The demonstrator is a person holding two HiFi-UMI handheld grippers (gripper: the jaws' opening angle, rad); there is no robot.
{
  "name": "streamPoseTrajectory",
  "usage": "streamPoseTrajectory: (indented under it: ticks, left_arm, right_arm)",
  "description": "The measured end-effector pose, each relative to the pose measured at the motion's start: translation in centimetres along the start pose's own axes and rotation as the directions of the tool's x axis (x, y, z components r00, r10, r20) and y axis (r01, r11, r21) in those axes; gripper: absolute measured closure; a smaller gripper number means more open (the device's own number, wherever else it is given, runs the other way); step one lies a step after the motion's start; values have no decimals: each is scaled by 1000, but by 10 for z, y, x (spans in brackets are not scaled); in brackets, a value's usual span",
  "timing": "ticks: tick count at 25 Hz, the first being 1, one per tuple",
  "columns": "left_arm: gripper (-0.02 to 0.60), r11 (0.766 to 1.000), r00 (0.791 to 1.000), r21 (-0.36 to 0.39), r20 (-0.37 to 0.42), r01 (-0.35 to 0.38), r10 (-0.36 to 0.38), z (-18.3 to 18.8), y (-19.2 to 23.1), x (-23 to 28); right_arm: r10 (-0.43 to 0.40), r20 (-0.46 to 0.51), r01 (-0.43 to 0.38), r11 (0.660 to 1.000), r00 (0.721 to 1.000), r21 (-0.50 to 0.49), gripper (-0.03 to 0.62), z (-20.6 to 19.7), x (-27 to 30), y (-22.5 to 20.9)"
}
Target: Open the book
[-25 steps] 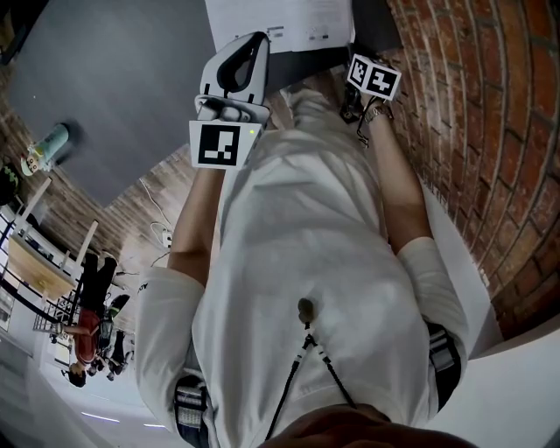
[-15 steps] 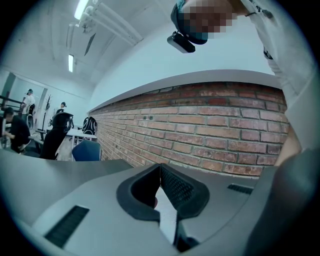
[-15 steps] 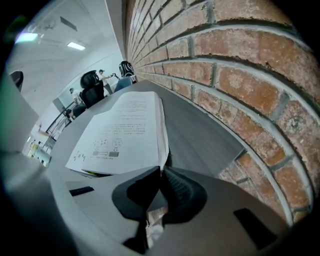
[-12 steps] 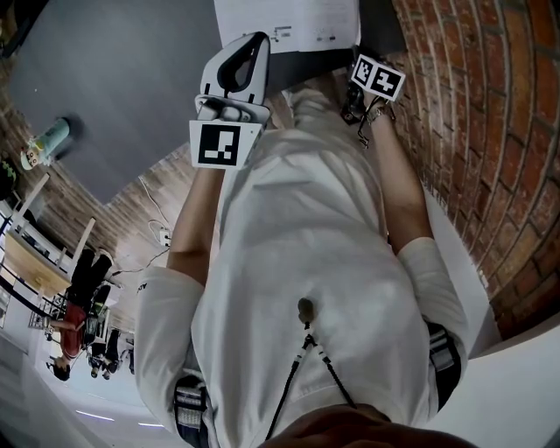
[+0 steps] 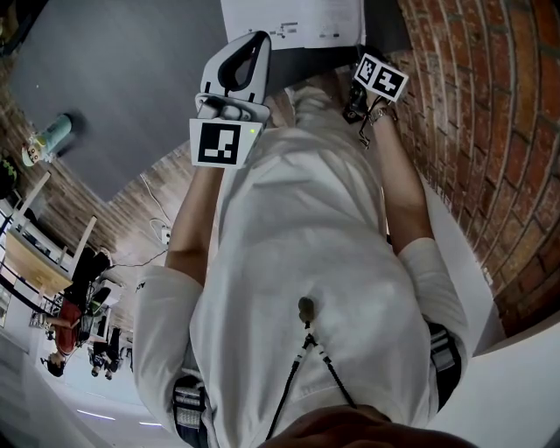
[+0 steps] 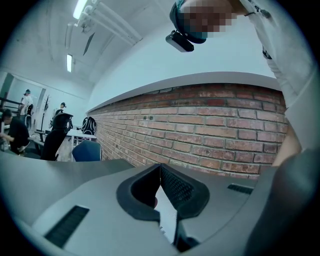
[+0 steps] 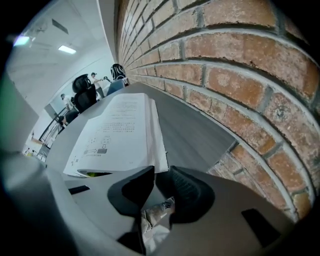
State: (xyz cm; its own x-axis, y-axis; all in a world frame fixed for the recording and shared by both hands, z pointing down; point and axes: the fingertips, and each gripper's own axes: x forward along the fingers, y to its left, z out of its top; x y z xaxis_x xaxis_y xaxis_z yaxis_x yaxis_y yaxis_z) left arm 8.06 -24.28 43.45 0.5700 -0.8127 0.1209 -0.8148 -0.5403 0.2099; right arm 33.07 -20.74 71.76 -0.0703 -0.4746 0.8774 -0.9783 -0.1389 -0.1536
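Observation:
The book (image 5: 293, 22) lies open on the dark grey table (image 5: 131, 79), white printed pages up, against the brick wall. In the right gripper view its near corner (image 7: 159, 167) sits just beyond my right gripper (image 7: 161, 176). Those jaws have just been opening, stand apart, and do not press the pages. A crumpled scrap (image 7: 157, 212) sits deep in their throat. In the head view only the right gripper's marker cube (image 5: 379, 77) shows. My left gripper (image 5: 255, 39) hovers beside the book, its jaws (image 6: 160, 167) meeting at the tips with nothing held.
The brick wall (image 5: 490, 131) runs along the right, close to the right gripper. A green and white bottle (image 5: 44, 140) stands far left on the table. People, chairs and desks (image 5: 79, 324) fill the room behind. My own white-shirted torso fills the head view.
In the head view the white pages and the right gripper's cube sit slightly further right than before. The left gripper has stayed where it was.

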Motion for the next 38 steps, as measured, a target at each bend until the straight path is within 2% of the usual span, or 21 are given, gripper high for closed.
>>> streamPoseTrajectory:
  ticks: [3, 7, 12, 15, 19, 23, 28, 32, 36, 38]
  left_arm:
    - [558, 1000, 1000, 2, 3, 3, -3, 2, 1, -4]
    - [558, 1000, 1000, 7, 9, 9, -9, 5, 3, -11]
    - [559, 1000, 1000, 14, 21, 13, -14, 12, 6, -24]
    - [558, 1000, 999, 17, 30, 13, -14, 18, 12, -34]
    - [558, 1000, 999, 24, 37, 12, -13, 24, 20, -53]
    - [558, 1000, 999, 22, 53, -1, 0, 31, 30, -71]
    - [558, 1000, 997, 19, 81, -16, 15, 44, 43, -99]
    - [559, 999, 996, 30, 91, -20, 18, 50, 52, -119]
    - [558, 998, 993, 42, 115, -44, 39, 61, 61, -137]
    - [558, 997, 994, 66, 103, -52, 45, 63, 68, -145]
  right_arm:
    - [-16, 44, 16, 1000, 999, 1, 459, 3, -7, -1]
    - [-42, 118, 41, 999, 992, 17, 458, 16, -20, 1]
    - [-40, 223, 33, 999, 974, 33, 533, 38, -45, 23]
    - [0, 244, -6, 1000, 970, 21, 546, 47, -56, 49]
    - [135, 243, -141, 990, 960, 4, 554, 45, -72, 101]
    - [266, 264, -261, 964, 927, -53, 558, 42, -95, 160]
    - [386, 293, -356, 922, 875, -152, 559, 41, -137, 236]
    - [462, 360, -395, 885, 810, -248, 559, 50, -179, 285]
    - [530, 412, -406, 843, 741, -353, 559, 58, -223, 323]
    - [560, 432, -403, 821, 707, -404, 558, 61, -244, 342]
